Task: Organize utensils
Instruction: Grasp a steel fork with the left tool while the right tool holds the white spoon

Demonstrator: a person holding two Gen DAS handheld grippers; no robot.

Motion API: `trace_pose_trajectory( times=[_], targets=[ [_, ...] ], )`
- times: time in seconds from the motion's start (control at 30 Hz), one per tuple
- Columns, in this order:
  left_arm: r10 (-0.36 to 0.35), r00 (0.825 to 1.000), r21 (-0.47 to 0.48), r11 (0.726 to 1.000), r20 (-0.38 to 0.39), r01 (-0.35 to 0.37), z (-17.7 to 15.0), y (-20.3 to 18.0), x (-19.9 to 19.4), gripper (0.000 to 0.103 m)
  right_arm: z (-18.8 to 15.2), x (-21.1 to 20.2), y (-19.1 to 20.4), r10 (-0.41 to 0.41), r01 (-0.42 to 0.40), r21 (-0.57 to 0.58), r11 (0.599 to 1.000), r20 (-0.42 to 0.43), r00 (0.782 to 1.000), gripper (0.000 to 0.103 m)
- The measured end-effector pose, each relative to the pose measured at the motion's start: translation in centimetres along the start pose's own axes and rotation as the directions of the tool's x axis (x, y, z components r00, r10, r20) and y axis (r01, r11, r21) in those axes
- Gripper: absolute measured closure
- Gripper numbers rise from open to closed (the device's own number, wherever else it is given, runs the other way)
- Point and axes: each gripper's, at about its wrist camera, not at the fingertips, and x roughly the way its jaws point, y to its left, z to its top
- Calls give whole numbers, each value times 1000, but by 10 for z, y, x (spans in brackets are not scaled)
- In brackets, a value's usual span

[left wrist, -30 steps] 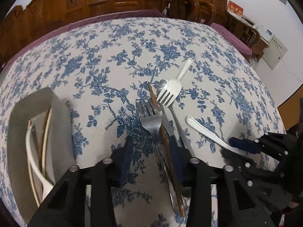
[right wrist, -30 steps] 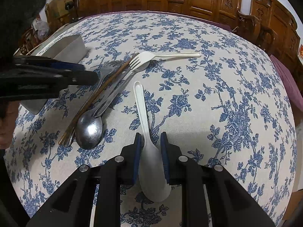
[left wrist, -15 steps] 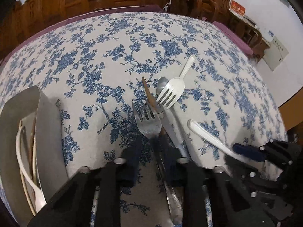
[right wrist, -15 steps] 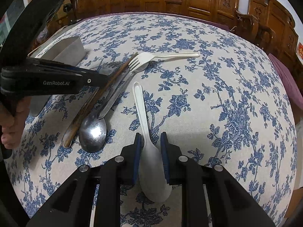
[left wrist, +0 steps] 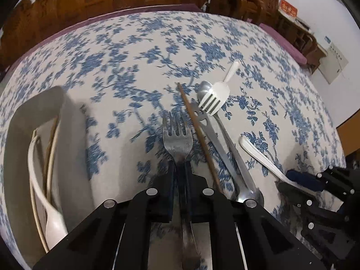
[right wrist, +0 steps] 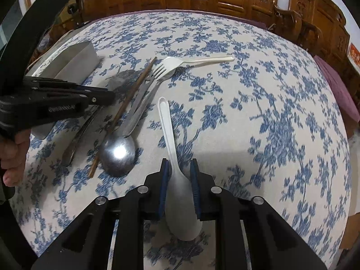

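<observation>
My left gripper (left wrist: pixel 180 171) is shut on the handle of a metal fork (left wrist: pixel 177 137), whose tines point away from me over the floral tablecloth. In the right wrist view this left gripper (right wrist: pixel 105 95) shows at the left, with the fork's handle (right wrist: pixel 76 139) trailing below it. My right gripper (right wrist: pixel 178 168) is closing on a white plastic spoon (right wrist: pixel 166 123); the bowl sits between the blue pads and touches them. The spoon's handle (left wrist: pixel 258 155) also shows in the left wrist view, leading to the right gripper (left wrist: pixel 299 180).
A brown chopstick (left wrist: pixel 198 135), a metal spoon (right wrist: pixel 117 155), another flat metal utensil (left wrist: pixel 202 117) and a white plastic fork (left wrist: pixel 216 96) lie in a loose pile. A metal tray (left wrist: pixel 13 157) at the left holds a white spoon and chopsticks. Wooden chairs ring the table.
The left jaws have closed onto the metal fork's handle, and the fork now sits apart from the chopstick. The right pads have drawn slightly closer around the white spoon.
</observation>
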Motion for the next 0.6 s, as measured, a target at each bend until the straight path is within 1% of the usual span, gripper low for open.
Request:
trace_pose_trajectory(
  times=[0.03, 0.07, 0.1, 0.3, 0.4, 0.6],
  targets=[
    [-4, 1000, -8, 1000, 9, 4, -2, 3, -6, 96, -2, -2, 0, 2, -2, 8, 1000, 1, 1000, 87],
    [-7, 1000, -14, 1000, 14, 8, -3, 5, -10, 96, -3, -6, 1, 2, -3, 17, 1000, 7, 1000, 94],
    [-11, 1000, -20, 1000, 21, 12, -5, 7, -15, 96, -4, -10, 3, -1, 1, 24, 1000, 12, 1000, 95],
    [-26, 997, -18, 999, 67, 28, -15, 11, -44, 96, -7, -14, 13, -3, 3, 29, 1000, 2, 1000, 95],
    [-47, 994, -19, 999, 95, 49, -20, 12, -61, 96, -4, -25, 14, 23, -24, 56, 998, 21, 1000, 95],
    [-67, 987, -9, 998, 149, 69, -24, 12, -92, 96, 7, -52, 27, 29, -33, 56, 998, 73, 997, 95]
  ],
)
